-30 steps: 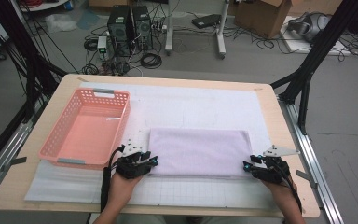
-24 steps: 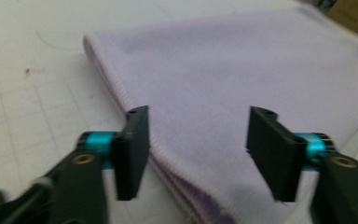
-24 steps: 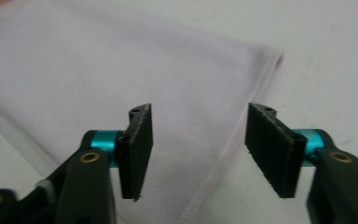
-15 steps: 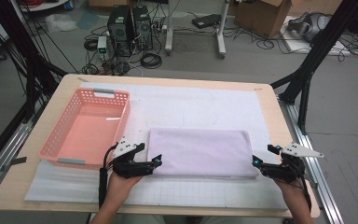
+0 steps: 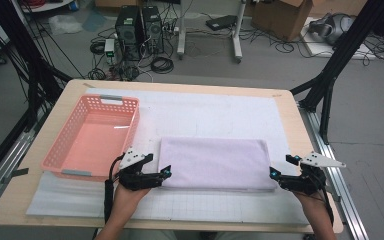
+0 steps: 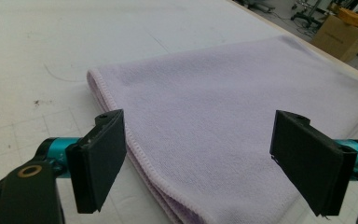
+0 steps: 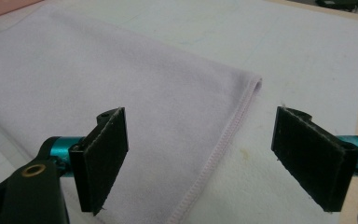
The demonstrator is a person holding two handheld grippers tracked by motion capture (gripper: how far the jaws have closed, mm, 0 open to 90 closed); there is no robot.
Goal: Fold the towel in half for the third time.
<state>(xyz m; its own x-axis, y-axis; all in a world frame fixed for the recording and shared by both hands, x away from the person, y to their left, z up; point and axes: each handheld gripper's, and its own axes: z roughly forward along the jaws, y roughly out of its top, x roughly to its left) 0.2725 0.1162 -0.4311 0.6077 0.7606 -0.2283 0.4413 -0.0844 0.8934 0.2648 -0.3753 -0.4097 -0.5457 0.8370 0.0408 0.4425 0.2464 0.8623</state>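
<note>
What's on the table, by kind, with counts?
Towel: 1, lilac, folded
Basket: 1, pink
Mat: 1, white
Grippers: 2, left gripper and right gripper, both open at the towel's ends
Total: 5

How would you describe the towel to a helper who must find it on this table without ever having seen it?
Start at the wooden table and its white mat. Right of the pink basket, near the front edge, lies the folded towel. It is the one soft, pale lilac rectangle there, with a stitched hem.
</note>
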